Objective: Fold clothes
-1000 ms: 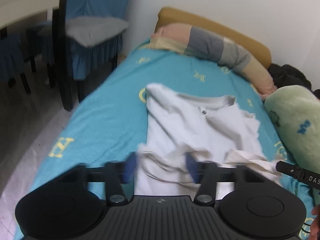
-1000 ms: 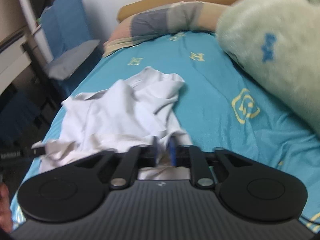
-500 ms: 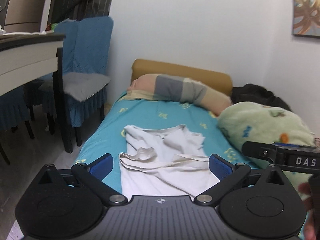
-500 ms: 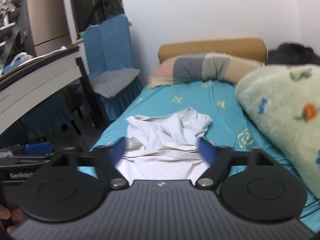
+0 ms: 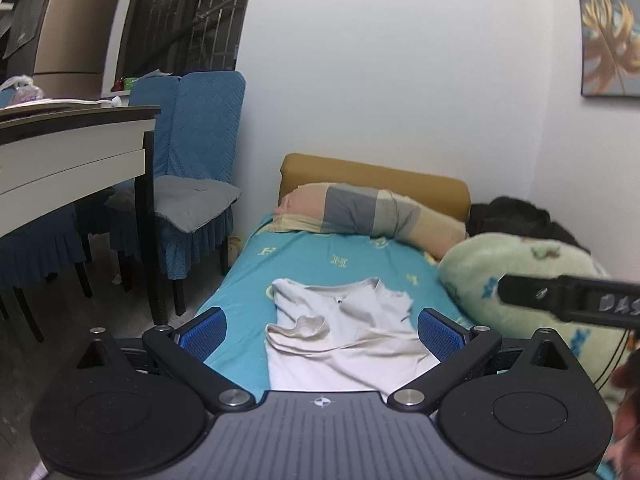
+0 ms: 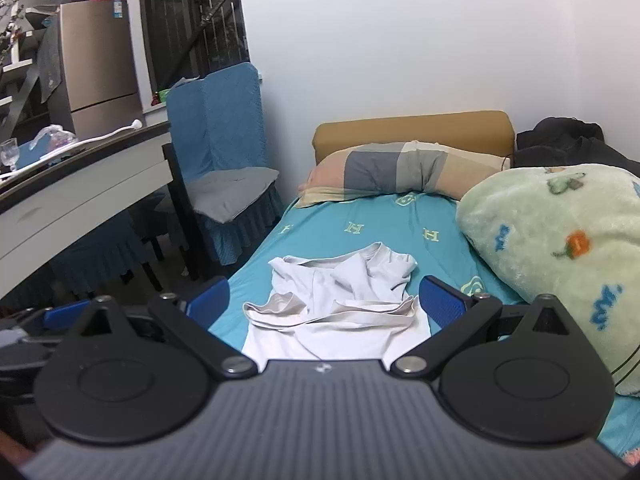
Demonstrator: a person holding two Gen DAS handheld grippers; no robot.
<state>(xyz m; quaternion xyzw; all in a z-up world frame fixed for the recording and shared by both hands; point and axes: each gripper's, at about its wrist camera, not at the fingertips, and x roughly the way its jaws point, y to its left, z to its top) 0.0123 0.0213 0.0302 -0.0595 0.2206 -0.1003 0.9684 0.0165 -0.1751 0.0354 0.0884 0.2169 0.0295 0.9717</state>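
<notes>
Both tools are held back from the bed and carry nothing: the left tool (image 5: 322, 330) has its blue pads (image 5: 204, 334) spread wide with only air between them, and the right tool (image 6: 324, 300) is spread just as wide, its pads (image 6: 442, 298) likewise touching no cloth. Each is held roughly level and raised, pointing along the bed toward the headboard, so the shirt shows between its fingers but lies well beyond them; the right tool's black body (image 5: 572, 300) juts in at the right edge of the left view, so the two sit side by side. The white shirt (image 5: 344, 332) lies near the foot of the turquoise bed sheet (image 6: 360, 224), collar toward the striped pillow (image 6: 396, 172), with a rumpled band of cloth doubled over across its middle. The fold looks partly made and untidy. To do the next fold well, each tool should probably come down to an outer edge of the shirt, pinch both layers near a corner, lift only enough to clear the sheet, and move in step with the other so the crease falls straight. A green fleece blanket (image 6: 560, 248) bulks close on the right side, and cloth dragged that way could snag against it
</notes>
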